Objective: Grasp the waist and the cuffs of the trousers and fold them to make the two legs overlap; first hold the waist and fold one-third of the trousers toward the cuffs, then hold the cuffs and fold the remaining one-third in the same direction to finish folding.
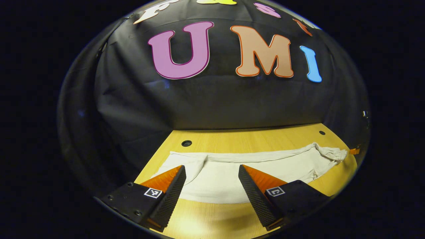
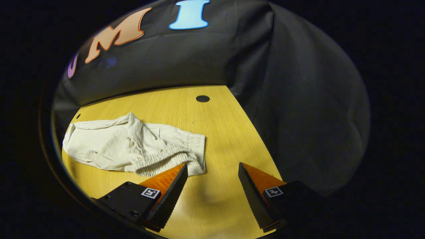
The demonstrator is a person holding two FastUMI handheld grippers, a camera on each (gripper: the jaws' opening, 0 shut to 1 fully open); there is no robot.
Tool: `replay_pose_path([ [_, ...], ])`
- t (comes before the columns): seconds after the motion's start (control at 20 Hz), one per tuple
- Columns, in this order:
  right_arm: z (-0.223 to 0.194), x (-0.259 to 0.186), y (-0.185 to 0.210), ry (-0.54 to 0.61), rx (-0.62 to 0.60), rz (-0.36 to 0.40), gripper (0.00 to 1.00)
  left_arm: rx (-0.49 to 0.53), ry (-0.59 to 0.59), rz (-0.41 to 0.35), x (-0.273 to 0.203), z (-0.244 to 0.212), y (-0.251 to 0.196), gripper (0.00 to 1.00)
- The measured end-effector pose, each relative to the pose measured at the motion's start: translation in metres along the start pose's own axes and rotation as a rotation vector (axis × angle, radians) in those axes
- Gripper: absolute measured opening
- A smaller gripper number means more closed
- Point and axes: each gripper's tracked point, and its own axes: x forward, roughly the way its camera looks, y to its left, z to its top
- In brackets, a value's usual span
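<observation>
Cream-white trousers [image 1: 232, 172] lie spread flat across the wooden table [image 1: 212, 219]. In the left gripper view my left gripper [image 1: 212, 172] hovers open over the smooth leg end, its fingers wide apart with only cloth seen between them, not pinched. In the right gripper view the trousers [image 2: 132, 146] show their gathered elastic waist [image 2: 159, 162], crumpled toward me. My right gripper [image 2: 212, 171] is open above bare table, its left finger [image 2: 172, 186] right at the waist's near corner, its other finger off the cloth.
Black cloth walls close in the table at the back and on both sides. Round dark holes sit in the tabletop [image 1: 186, 143] [image 2: 202, 98]. Bare wood [image 2: 232, 139] lies to the right of the waist and in front of the trousers.
</observation>
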Motion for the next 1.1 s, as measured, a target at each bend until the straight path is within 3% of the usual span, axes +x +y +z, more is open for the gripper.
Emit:
replay_pose_path([
  [0.35,-0.017,0.032,0.023,0.038,0.107,0.087,0.98,0.020,-0.003,0.051,-0.008,0.003,-0.004,0.97],
  [0.45,-0.017,0.036,0.030,0.038,0.179,0.128,0.92,0.006,-0.005,0.048,-0.011,0.002,-0.011,0.97],
  [0.5,-0.015,0.036,0.036,0.041,0.232,0.165,0.96,-0.004,-0.006,0.040,-0.014,0.001,-0.016,0.97],
  [0.6,-0.010,0.040,0.046,0.051,0.334,0.225,0.94,-0.016,-0.007,0.027,-0.015,0.001,-0.028,0.97],
  [0.65,-0.009,0.041,0.051,0.056,0.378,0.249,0.87,-0.020,-0.005,0.021,-0.016,0.001,-0.035,0.97],
  [0.7,-0.008,0.043,0.052,0.066,0.421,0.251,0.85,-0.023,-0.002,0.014,-0.018,0.000,-0.043,0.97],
  [0.8,-0.011,0.046,0.046,0.073,0.490,0.245,0.51,-0.033,0.001,0.000,-0.024,0.000,-0.057,0.97],
  [0.85,-0.009,0.044,0.046,0.070,0.527,0.254,0.47,-0.039,0.003,-0.005,-0.025,0.000,-0.063,0.97],
  [0.9,-0.006,0.043,0.044,0.068,0.556,0.266,0.49,-0.045,0.007,-0.007,-0.029,-0.002,-0.068,0.97],
  [1.05,0.003,0.038,0.041,0.052,0.632,0.279,0.19,-0.054,0.018,-0.007,-0.034,-0.006,-0.074,0.97],
  [1.1,0.006,0.035,0.041,0.039,0.620,0.281,0.19,-0.060,0.022,-0.007,-0.037,-0.007,-0.075,0.97],
])
